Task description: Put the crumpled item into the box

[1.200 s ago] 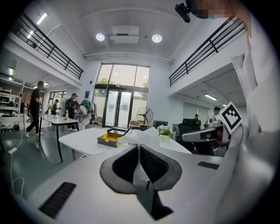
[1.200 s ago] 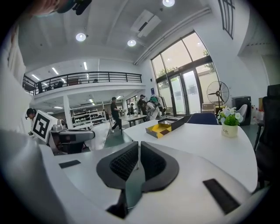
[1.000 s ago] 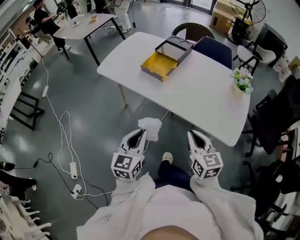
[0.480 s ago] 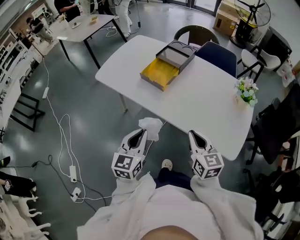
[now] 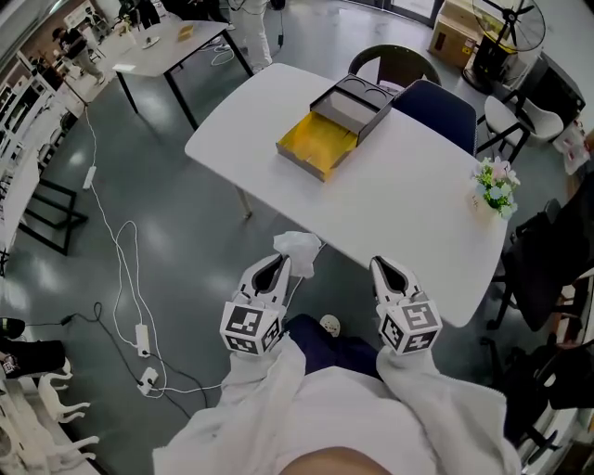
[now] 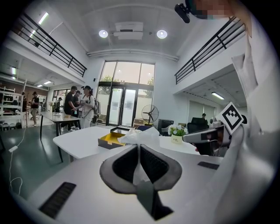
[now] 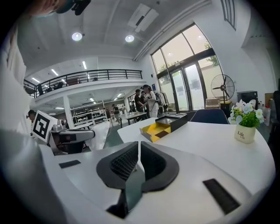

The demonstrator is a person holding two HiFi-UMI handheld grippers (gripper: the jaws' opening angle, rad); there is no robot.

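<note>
A long white surface (image 5: 399, 186) stands on a glossy grey floor (image 5: 167, 213). A dark round-backed chair (image 5: 394, 63) and a blue chair (image 5: 436, 104) are at its far side, with a standing fan (image 5: 506, 23) beyond them. Left of the surface a white cable (image 5: 121, 269) trails over the floor and a second white table (image 5: 172, 42) stands farther off, while behind the surface tall glass doors (image 6: 127, 94) let in daylight under round ceiling lights (image 6: 103, 33) and black-railed balconies (image 6: 52, 41).
</note>
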